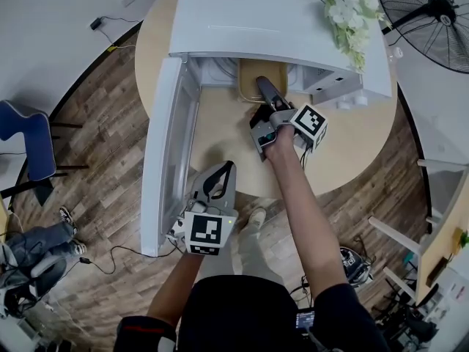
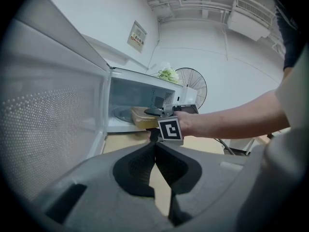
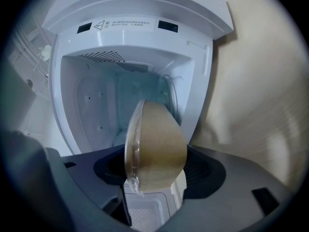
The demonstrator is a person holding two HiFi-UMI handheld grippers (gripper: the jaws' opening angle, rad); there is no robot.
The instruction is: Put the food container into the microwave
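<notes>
Food container (tan, clear lid) sat pinched between jaws of right gripper. We noted it partway inside mouth of microwave. Door stood wide open at left. Left gripper hung near door's outer edge, jaws pressed together, nothing held. Microwave sat on round table.
</notes>
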